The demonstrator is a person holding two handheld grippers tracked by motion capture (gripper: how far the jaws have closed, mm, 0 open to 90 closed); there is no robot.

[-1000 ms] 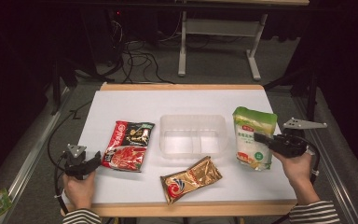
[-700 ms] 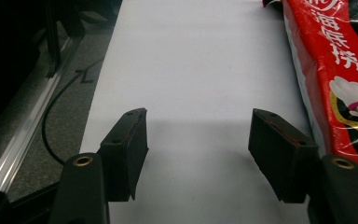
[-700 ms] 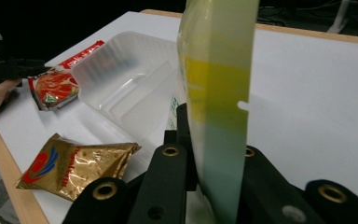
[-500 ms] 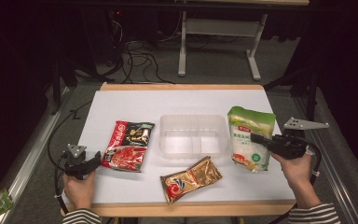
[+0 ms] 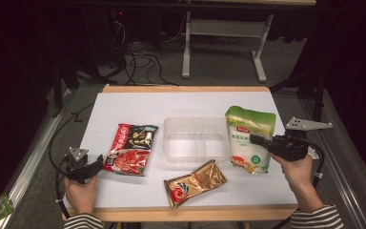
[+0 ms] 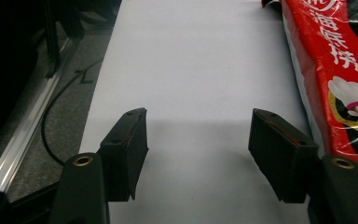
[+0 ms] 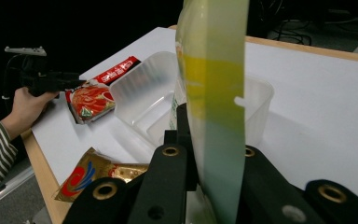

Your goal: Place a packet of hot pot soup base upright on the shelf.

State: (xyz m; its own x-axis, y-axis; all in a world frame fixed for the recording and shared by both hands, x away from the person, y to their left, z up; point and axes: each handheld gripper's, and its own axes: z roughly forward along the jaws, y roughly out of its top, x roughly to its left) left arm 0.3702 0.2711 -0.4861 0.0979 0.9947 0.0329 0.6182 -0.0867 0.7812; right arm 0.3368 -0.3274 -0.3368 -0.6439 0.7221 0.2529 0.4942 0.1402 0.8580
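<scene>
We see a white worktop (image 5: 124,107) with a wooden rim, and a person's two hands come in at its near edge, each holding a gripper. The right gripper (image 5: 256,140) is lifted above the right side of the worktop with its jaws pinched on a green and white pouch (image 5: 249,138), which it holds by the edge; in the right gripper view the pouch (image 7: 214,107) stands edge-on between the two black jaws, clamped tight. The pouch hangs just beside the right wall of a clear plastic container (image 5: 195,139), which sits near the middle of the worktop and has two compartments. The left gripper (image 5: 96,165) rests near the front left corner, held by the left hand (image 5: 80,193), and its jaws stand spread wide with nothing between them; in the left gripper view only bare white surface lies between the jaws. Just beside that gripper lies a red and black packet (image 5: 132,149), flat on the worktop to the left of the container, and its red edge (image 6: 335,79) runs along the right of the left gripper view. A gold and red packet (image 5: 194,183) lies flat near the front edge, in front of the container. Both sleeves are striped.
</scene>
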